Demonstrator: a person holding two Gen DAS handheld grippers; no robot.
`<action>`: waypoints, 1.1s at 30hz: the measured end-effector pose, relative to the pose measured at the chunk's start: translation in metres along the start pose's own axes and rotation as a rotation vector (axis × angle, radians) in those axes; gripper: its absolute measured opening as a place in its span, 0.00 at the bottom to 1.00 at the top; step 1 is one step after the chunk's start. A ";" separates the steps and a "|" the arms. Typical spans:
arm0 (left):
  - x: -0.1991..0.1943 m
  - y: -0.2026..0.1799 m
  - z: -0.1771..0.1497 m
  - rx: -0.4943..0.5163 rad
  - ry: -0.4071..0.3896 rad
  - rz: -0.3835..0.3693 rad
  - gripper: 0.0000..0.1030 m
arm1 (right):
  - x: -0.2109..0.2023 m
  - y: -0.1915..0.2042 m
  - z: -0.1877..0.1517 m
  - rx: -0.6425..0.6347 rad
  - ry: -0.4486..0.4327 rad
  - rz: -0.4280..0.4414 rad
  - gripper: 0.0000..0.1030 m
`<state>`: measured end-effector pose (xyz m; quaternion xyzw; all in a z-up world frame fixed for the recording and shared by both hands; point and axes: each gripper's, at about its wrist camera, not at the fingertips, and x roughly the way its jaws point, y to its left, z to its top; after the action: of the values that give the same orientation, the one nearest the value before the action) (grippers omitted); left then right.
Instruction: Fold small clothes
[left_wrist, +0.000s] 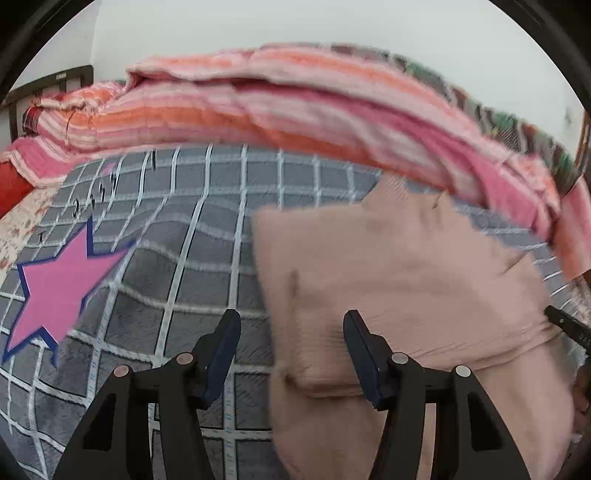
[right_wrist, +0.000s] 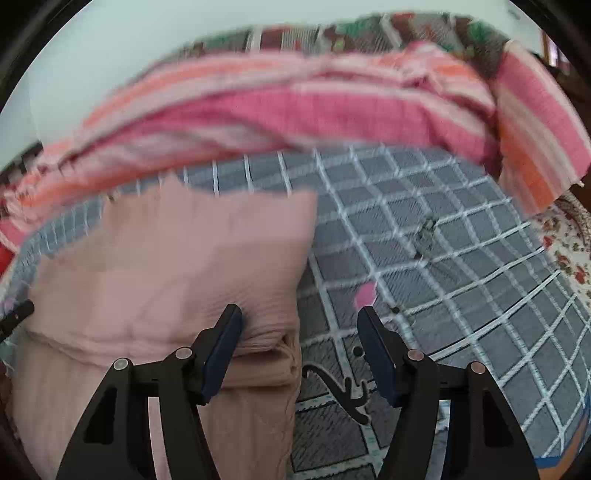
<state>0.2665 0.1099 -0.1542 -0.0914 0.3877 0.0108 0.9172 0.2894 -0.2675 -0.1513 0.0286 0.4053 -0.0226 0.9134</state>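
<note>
The grey blanket (left_wrist: 207, 229) with a white grid pattern covers the bed and carries every item in view. Printed on it are a pink star (left_wrist: 55, 291) with a dark blue outline, near its left edge in the left wrist view, and black script lettering (right_wrist: 347, 387) (too fragmentary and blurred to read in either view).

A striped bedspread (left_wrist: 295, 110) in pink, orange and white bands lies bunched along the far edge of the blanket. Behind it runs a patterned cover (right_wrist: 332, 37) in green and brown. A floral sheet (right_wrist: 569, 251) shows past the blanket's right edge in the right wrist view.

The pale pink ribbed garment (left_wrist: 406, 277) lies flat on the blanket, between the two grippers, with a fold across its near part. No label or print is visible on it.

The left gripper (left_wrist: 291, 354) is released: its jaws stand apart, the left finger over the bare blanket and the right finger over the garment, with the garment's left edge between them and neither pad pressing on it.

The right gripper (right_wrist: 299, 350) is likewise released: its left finger overlaps the garment's right edge (actual contact cannot be told), and its right finger stands over the blanket.
</note>
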 end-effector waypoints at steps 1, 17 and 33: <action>0.004 0.005 -0.003 -0.028 0.011 -0.020 0.56 | 0.004 -0.003 -0.002 0.022 0.011 -0.010 0.62; 0.013 -0.004 -0.003 -0.004 0.022 0.003 0.56 | 0.009 0.002 -0.004 -0.002 0.001 -0.021 0.62; 0.014 -0.006 -0.003 -0.017 0.019 -0.006 0.56 | 0.007 0.001 -0.005 -0.003 -0.011 -0.019 0.62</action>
<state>0.2744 0.1023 -0.1650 -0.1004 0.3960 0.0102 0.9127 0.2905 -0.2666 -0.1599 0.0234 0.4007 -0.0308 0.9154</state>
